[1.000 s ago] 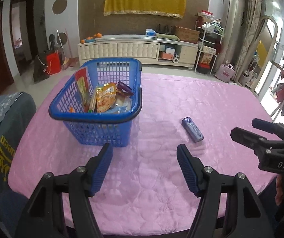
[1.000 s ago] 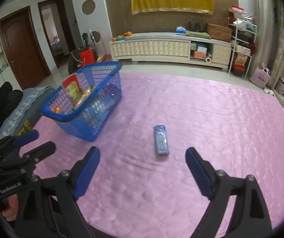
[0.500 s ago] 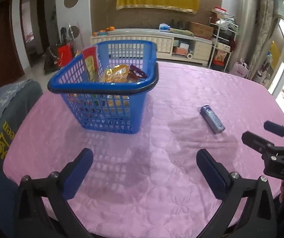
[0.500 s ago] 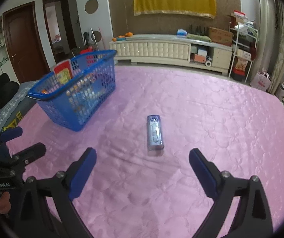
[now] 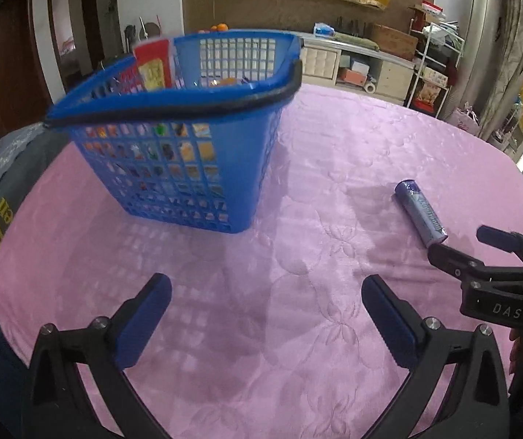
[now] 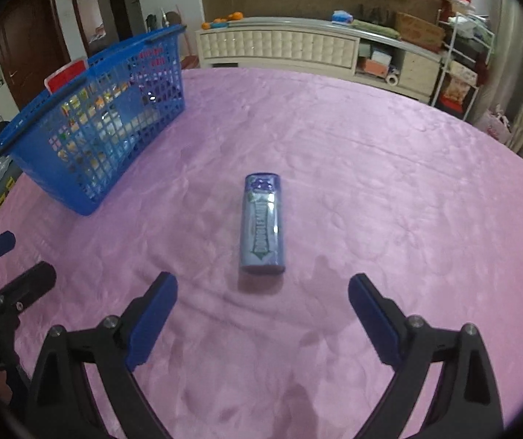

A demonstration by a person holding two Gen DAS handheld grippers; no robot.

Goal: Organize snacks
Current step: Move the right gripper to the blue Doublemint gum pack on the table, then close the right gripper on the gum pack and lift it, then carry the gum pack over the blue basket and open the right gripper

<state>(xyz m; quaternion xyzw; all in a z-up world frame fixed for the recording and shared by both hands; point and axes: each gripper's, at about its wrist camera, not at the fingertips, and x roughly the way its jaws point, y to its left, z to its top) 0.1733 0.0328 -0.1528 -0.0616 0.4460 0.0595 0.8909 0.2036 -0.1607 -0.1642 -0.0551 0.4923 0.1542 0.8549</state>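
one glossy purple cylinder (image 6: 261, 225) on quilted pink satin tablecloth (image 6: 371, 183)

The black left gripper (image 5: 267, 312) with blue pads has just been opening; its jaws stand wide with nothing between them. The matching right gripper (image 6: 261, 309) is spread wide too, tilted downward, holding nothing.

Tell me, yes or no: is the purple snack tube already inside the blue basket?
No, the purple snack tube lies flat on the pink tablecloth, apart from the blue basket, ahead of the open right gripper.
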